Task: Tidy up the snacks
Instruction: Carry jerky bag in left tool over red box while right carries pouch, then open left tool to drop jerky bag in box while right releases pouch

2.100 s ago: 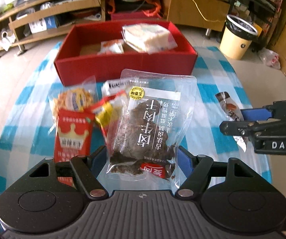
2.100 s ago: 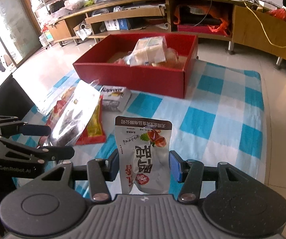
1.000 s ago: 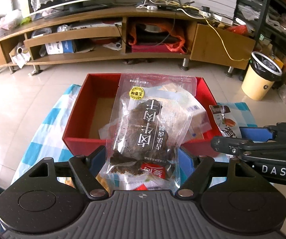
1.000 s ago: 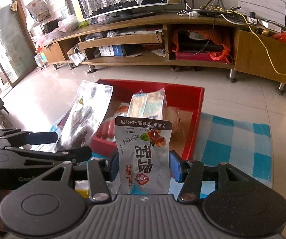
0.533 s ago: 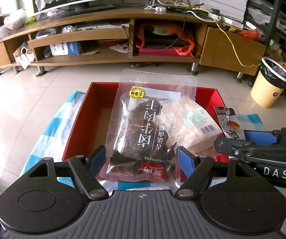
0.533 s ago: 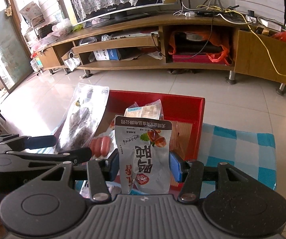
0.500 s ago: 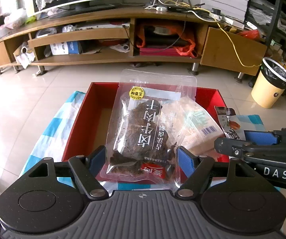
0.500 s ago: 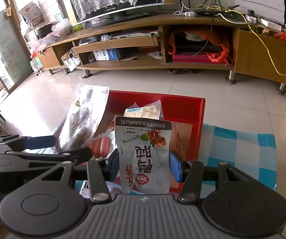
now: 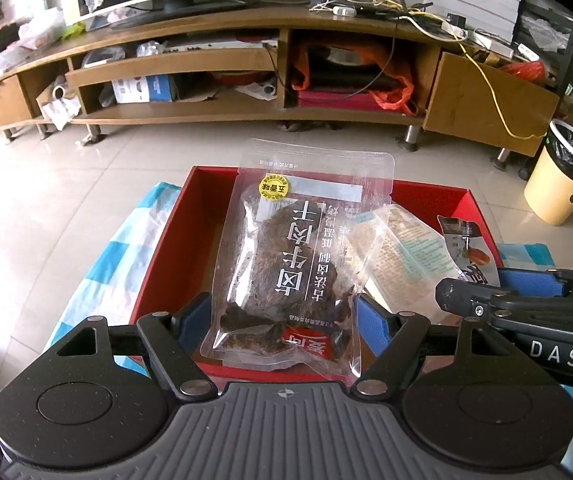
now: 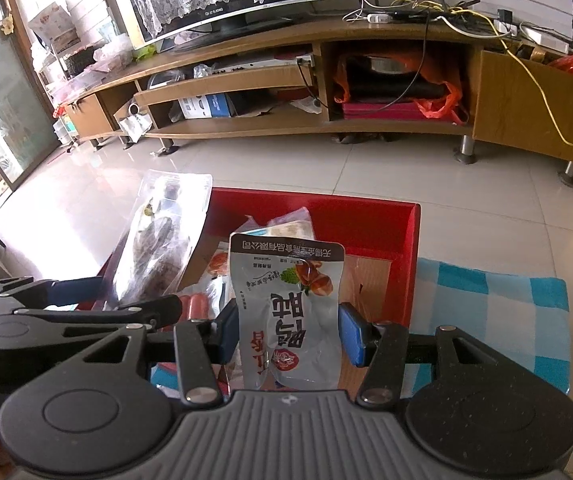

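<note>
My left gripper (image 9: 284,320) is shut on a clear beef jerky bag (image 9: 298,256) and holds it upright over the red box (image 9: 166,256). My right gripper (image 10: 290,330) is shut on a grey snack pouch (image 10: 290,304) with red print, above the same red box (image 10: 378,220). The box holds a clear bread pack (image 9: 406,256), sausages (image 10: 196,306) and other wrapped snacks. The right gripper (image 9: 526,300) shows at the right of the left wrist view. The left gripper (image 10: 98,312) with its jerky bag (image 10: 162,240) shows at the left of the right wrist view.
The box stands on a table with a blue and white checked cloth (image 10: 494,304). Beyond it are a tiled floor, a long wooden TV stand (image 9: 246,68) and a yellow waste bin (image 9: 562,184) at the right.
Both grippers lifted their packs off the table and carried them forward over the red box. In the last half second they moved a little further over it.
</note>
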A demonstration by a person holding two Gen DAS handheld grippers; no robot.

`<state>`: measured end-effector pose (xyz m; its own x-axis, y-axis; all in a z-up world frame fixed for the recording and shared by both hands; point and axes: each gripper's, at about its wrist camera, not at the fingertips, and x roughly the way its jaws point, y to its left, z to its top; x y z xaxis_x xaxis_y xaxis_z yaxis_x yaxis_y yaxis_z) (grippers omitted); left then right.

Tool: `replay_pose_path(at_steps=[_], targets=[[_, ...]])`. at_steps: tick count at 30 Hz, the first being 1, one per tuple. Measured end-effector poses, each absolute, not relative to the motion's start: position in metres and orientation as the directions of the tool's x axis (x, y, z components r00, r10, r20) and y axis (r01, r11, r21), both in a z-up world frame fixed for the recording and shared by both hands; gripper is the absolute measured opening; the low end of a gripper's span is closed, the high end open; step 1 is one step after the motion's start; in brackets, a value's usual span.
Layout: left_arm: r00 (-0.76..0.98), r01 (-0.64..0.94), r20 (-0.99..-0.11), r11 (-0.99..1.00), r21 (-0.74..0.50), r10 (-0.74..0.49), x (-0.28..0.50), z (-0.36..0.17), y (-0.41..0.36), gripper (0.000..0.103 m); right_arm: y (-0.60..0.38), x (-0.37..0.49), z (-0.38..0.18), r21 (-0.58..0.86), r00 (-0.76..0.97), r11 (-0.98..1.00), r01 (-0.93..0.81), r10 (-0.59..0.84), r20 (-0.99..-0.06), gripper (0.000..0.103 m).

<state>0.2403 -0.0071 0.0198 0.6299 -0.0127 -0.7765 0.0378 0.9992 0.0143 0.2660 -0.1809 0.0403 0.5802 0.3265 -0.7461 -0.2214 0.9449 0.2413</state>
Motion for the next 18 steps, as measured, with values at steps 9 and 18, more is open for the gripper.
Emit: replay_pose_path(at_steps=[9, 18], targets=[[0.614, 0.017, -0.789, 0.999, 0.031, 0.014, 0.251, 0.009, -0.011, 0.082, -0.176, 0.274, 0.034, 0.227, 0.581, 0.949, -0.218, 0.313, -0.751, 0.052], [0.587, -0.007, -0.808, 0.998, 0.056, 0.049, 0.264, -0.005, -0.011, 0.083, -0.170, 0.284, 0.030, 0.209, 0.591, 0.952, -0.225, 0.304, -0.747, 0.053]])
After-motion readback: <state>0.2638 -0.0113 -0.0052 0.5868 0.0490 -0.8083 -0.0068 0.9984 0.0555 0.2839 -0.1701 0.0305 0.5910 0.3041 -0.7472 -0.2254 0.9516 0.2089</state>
